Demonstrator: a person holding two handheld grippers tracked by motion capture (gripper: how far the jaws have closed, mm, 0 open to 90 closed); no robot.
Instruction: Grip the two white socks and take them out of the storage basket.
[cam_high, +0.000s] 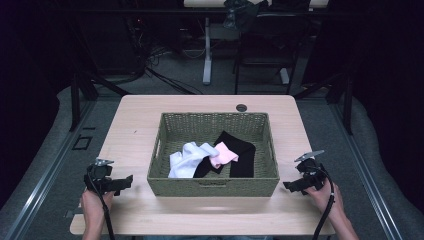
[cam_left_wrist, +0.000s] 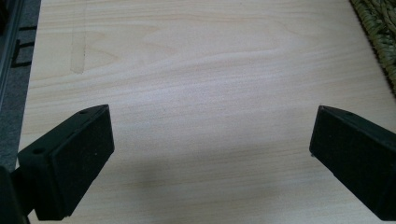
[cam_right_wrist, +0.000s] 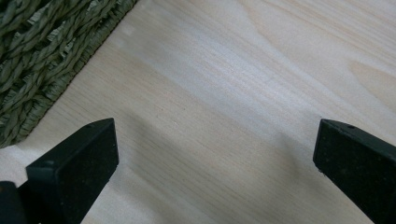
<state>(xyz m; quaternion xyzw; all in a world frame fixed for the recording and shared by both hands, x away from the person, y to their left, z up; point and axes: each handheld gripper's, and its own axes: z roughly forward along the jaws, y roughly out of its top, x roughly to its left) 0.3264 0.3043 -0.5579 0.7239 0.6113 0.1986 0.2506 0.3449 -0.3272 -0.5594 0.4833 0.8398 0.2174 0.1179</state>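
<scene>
At the near edge of the wooden table (cam_high: 135, 120), I hold my left gripper (cam_high: 116, 184) and my right gripper (cam_high: 294, 186) low over bare wood, one on each side of the woven basket (cam_high: 212, 186), both with jaws spread wide and nothing between them. In the left gripper view my fingers (cam_left_wrist: 74, 163) frame only pale tabletop, with the basket wall just showing beyond and to the side of the far finger; in the right gripper view the basket's plaited side lies just beyond my near finger (cam_right_wrist: 77, 168), close but not touching. Ahead of both sets of fingers, inside the basket, lie the garments I count as three: one white cloth (cam_high: 189, 159) nearest my left fingers, one small pink cloth (cam_high: 223, 155) in the middle, and one black cloth (cam_high: 239, 150) spreading towards my right fingers; the black may be more than one piece, which I cannot tell. All are crumpled and overlapping. I judge them light, soft and limp, likely to drape and drag a neighbour along, so I would pinch a raised fold near the top of the heap instead of a flat edge. The basket looks stiff and light, with a cut-out handle in its near wall. One basket, one table, two grippers.
</scene>
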